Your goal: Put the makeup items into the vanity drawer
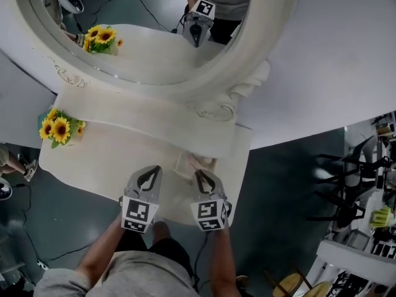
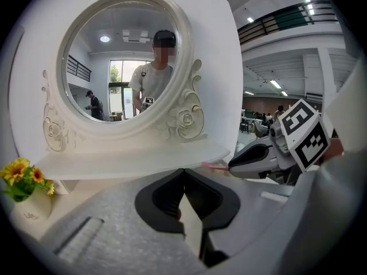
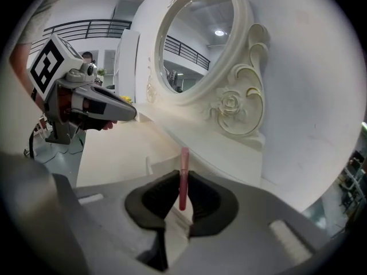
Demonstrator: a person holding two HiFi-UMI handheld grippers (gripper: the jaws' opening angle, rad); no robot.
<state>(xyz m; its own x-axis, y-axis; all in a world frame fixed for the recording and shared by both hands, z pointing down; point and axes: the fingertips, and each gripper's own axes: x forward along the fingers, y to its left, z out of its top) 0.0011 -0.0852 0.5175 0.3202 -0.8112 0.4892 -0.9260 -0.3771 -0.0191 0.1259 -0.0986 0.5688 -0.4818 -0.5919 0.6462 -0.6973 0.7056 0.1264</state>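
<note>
You're pinching the tube (image 3: 183,173) in the right claw (image 3: 184,181), the left claw (image 2: 183,172) hanging shut, empty; be lowering it fully over the drawer (image 3: 149,164) before letting go.

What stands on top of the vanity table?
A sunflower pot, at its left end. The left gripper and the right gripper, holding a pink stick, hide the front middle from view.
</note>
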